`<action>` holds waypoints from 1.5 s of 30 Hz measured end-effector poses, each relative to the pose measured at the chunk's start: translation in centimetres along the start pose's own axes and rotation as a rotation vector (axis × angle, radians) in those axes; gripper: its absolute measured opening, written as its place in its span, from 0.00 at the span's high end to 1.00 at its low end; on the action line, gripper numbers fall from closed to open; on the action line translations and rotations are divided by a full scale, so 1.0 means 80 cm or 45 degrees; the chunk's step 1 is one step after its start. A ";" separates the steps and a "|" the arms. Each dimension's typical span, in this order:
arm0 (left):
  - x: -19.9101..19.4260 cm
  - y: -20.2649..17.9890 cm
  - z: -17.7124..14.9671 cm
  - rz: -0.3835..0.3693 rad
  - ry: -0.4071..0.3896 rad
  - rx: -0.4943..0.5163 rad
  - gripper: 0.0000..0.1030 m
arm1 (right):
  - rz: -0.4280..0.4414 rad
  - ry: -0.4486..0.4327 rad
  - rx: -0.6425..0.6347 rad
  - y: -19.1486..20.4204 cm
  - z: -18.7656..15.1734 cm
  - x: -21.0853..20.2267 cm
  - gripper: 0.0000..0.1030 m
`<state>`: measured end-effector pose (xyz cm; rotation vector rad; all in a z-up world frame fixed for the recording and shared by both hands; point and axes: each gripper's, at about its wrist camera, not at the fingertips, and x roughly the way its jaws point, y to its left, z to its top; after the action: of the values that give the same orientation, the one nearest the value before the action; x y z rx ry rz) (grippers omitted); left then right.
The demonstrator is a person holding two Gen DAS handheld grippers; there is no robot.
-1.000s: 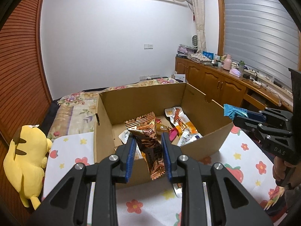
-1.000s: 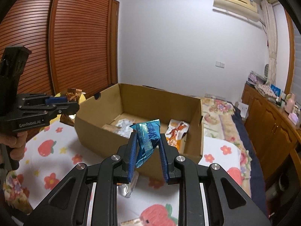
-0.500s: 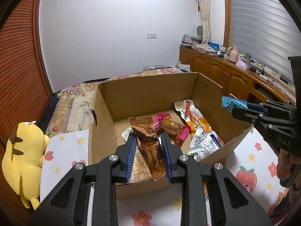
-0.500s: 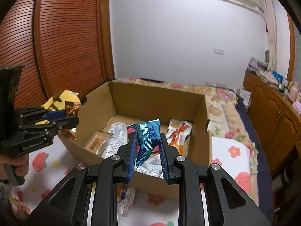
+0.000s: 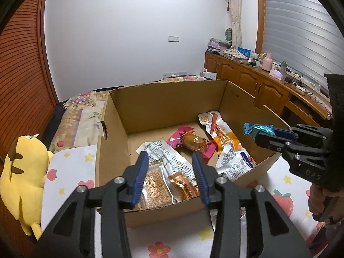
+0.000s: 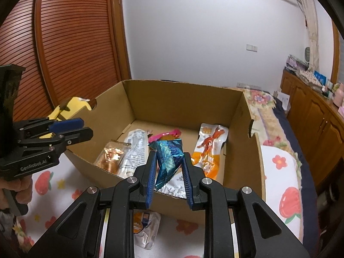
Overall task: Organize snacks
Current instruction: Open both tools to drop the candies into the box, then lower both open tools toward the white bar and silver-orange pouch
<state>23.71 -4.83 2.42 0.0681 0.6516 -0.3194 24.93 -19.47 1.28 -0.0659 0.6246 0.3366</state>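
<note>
1. Progress: your cardboard box (image 5: 167, 105) already holds several snacks. A copper foil packet (image 5: 183, 186) lies at its near wall beside a sesame bar (image 5: 154, 188), with a long white pouch (image 5: 169, 161) under them. A pink-wrapped sweet (image 5: 191, 143) sits mid-floor, and an orange chicken-feet pouch (image 5: 221, 133) lies along the right wall.
2. Left hand-held gripper (image 5: 169, 172): its jaws have just been opening. Nothing is between the pads now, and the copper foil packet lies loose on the box floor below them. That drop looks done.
3. Right hand-held gripper (image 6: 168, 169): jaws narrow and clamped on the blue foil packet (image 6: 168, 159), held over the box's near-right corner, above the snacks and not touching them. This one is not yet released.
4. Left over: at least one pouch (image 6: 144, 225) lies outside on the strawberry-print cloth (image 6: 288, 200), just in front of the box's near wall. More may be out of view.
5. Orientation: the blue foil packet's long axis runs roughly upright between the pads, wide crimped end up and tilted away from you, narrow end down. The copper foil packet's long axis runs near wall to far wall.
</note>
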 end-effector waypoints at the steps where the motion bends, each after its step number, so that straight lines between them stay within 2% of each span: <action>1: -0.001 0.000 0.000 -0.002 -0.004 -0.003 0.55 | 0.001 0.002 0.000 0.000 0.000 0.001 0.78; 5: -0.005 0.001 -0.001 -0.005 -0.016 -0.011 0.50 | 0.008 -0.001 0.003 0.000 0.000 0.000 0.70; 7: -0.006 0.001 -0.001 -0.004 -0.016 -0.010 0.49 | 0.010 -0.003 0.000 0.002 0.000 0.000 0.58; 9: -0.007 0.000 -0.003 0.002 -0.015 -0.011 0.47 | 0.009 -0.013 -0.002 0.003 0.000 -0.002 0.56; 12: -0.013 -0.001 -0.006 -0.001 -0.024 -0.012 0.37 | 0.012 -0.030 0.006 0.002 -0.001 -0.009 0.54; 14: -0.019 -0.003 -0.009 -0.006 -0.043 -0.009 0.24 | 0.009 -0.052 0.011 0.002 -0.004 -0.020 0.46; 17: -0.028 -0.008 -0.015 -0.017 -0.064 0.013 0.20 | -0.005 -0.089 0.003 0.004 -0.012 -0.041 0.38; 22: -0.045 -0.014 -0.028 -0.030 -0.104 0.014 0.02 | -0.048 -0.147 -0.012 0.004 -0.039 -0.078 0.15; 27: -0.055 -0.023 -0.045 -0.058 -0.109 0.014 0.00 | -0.031 -0.144 0.016 0.004 -0.070 -0.096 0.11; 31: -0.059 -0.031 -0.062 -0.074 -0.105 0.036 0.00 | -0.059 -0.122 0.008 0.008 -0.095 -0.102 0.10; 35: -0.058 -0.043 -0.082 -0.089 -0.083 0.066 0.00 | -0.081 -0.064 0.022 0.011 -0.124 -0.100 0.10; 38: -0.056 -0.051 -0.095 -0.096 -0.070 0.081 0.00 | -0.029 0.005 0.054 0.011 -0.147 -0.093 0.10; 42: -0.050 -0.058 -0.111 -0.114 -0.043 0.087 0.00 | -0.014 0.086 0.060 0.014 -0.174 -0.082 0.11; 45: -0.046 -0.062 -0.119 -0.119 -0.021 0.084 0.00 | 0.021 0.127 0.097 0.011 -0.186 -0.076 0.16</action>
<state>13.84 -6.98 -2.79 0.0981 0.6291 -0.4311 11.64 -22.77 -7.20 -0.0048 0.7361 0.3265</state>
